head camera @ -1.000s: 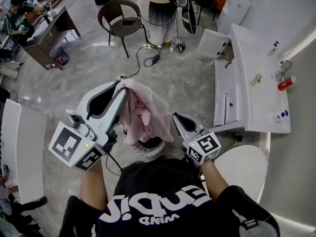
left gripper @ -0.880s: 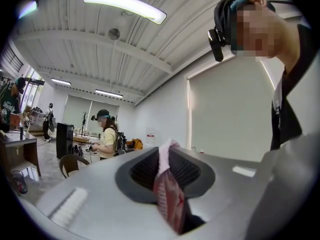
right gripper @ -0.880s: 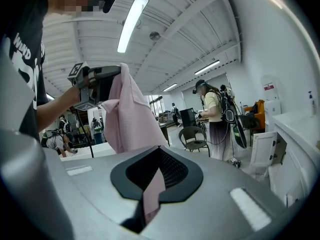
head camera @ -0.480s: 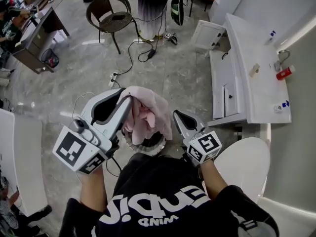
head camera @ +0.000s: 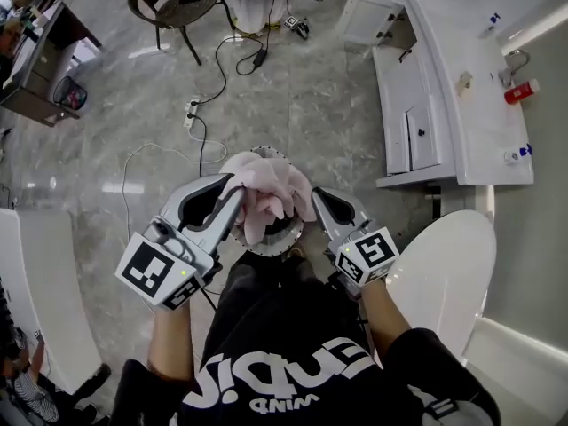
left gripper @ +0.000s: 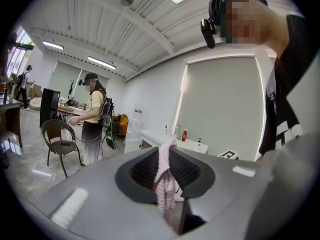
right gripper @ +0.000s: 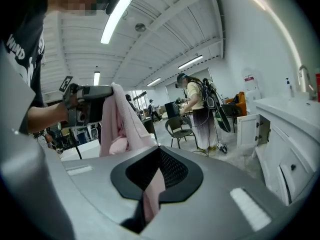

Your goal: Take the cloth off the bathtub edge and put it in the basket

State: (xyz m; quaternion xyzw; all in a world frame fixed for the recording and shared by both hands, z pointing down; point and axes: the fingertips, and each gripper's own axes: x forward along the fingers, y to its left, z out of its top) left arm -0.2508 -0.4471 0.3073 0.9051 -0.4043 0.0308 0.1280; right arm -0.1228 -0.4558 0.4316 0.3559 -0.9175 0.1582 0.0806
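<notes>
A pink cloth (head camera: 266,192) hangs bunched between my two grippers, directly over a round basket (head camera: 284,240) on the floor, and covers most of its opening. My left gripper (head camera: 234,192) is shut on the cloth's left side. In the left gripper view a pink fold (left gripper: 167,176) is pinched between the left gripper's (left gripper: 168,151) jaws. My right gripper (head camera: 316,193) is shut on the cloth's right side. In the right gripper view a strip of cloth (right gripper: 153,189) sits between the right gripper's (right gripper: 159,156) jaws, and the rest of it drapes down to the left.
A white toilet lid (head camera: 444,273) lies close on the right. Beyond it stands a white vanity (head camera: 461,105) with an open cabinet door. A white bathtub edge (head camera: 44,282) runs along the left. Cables (head camera: 204,118) trail over the marble floor toward a chair (head camera: 173,3).
Both grippers have come down with the cloth. It hung well above the basket before and now sits low over the basket's opening.
</notes>
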